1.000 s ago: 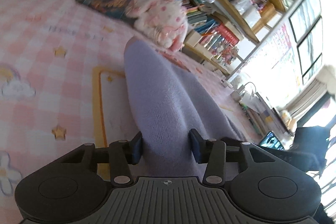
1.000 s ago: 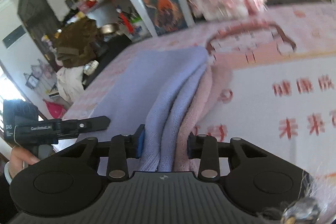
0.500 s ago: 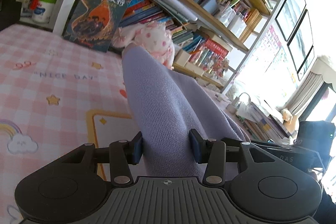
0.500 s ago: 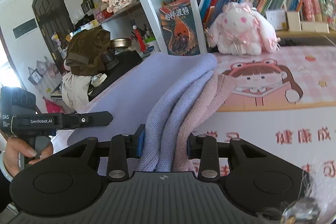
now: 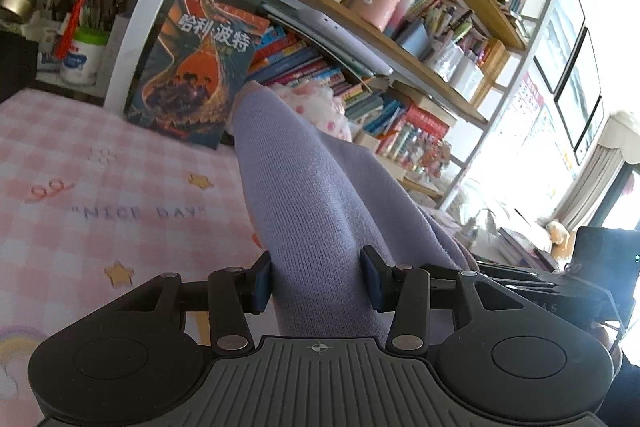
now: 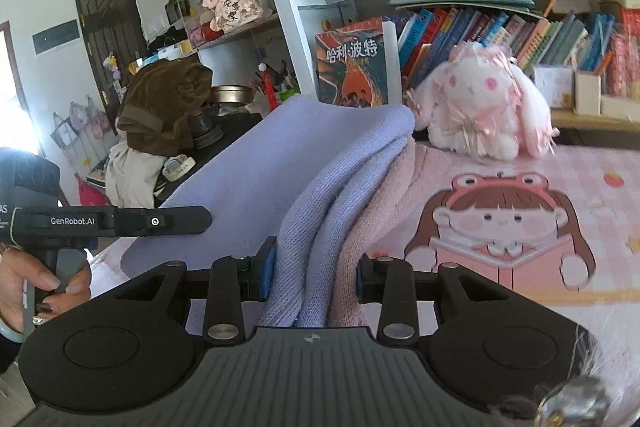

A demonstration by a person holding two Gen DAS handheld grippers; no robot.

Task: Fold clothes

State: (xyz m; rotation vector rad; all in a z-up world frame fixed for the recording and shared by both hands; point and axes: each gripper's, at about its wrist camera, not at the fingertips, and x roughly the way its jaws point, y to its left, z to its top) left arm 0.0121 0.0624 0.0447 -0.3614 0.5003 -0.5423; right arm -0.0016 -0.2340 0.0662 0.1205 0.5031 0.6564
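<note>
1. Left wrist view: your left gripper (image 5: 316, 281) has its jaws pinched on a thick fold of the lilac knit garment (image 5: 316, 211), with cloth filling the whole gap between the blue pads (image 5: 262, 281).
2. The garment rises from the jaws as a taut ridge, lifted clear of the pink checked bed cover (image 5: 80, 187), and its top edge stands in front of the bookshelf (image 5: 400, 39).
3. Under that ridge, towards the far edge of the cover, a big illustrated book (image 5: 192, 75) leans against the white shelf post, and a pink-and-white plush (image 5: 320, 107) peeks out from behind the cloth.
4. At the right edge you can see part of your right gripper (image 5: 532, 277) — too little of it shows here to tell how its jaws stand.
5. Right wrist view: your right gripper (image 6: 316, 277) is clamped on bunched layers of cloth — lilac knit garment (image 6: 320, 195) on the left, a pink layer (image 6: 384, 203) on the right.
6. From there a lilac panel stretches left towards the left gripper (image 6: 132, 221), held in your left hand (image 6: 40, 291).
7. The plush (image 6: 480, 111) sits at the cover's far edge beside the book (image 6: 352, 67); a cartoon girl print (image 6: 500, 227) lies on the cover to the right of the cloth.
</note>
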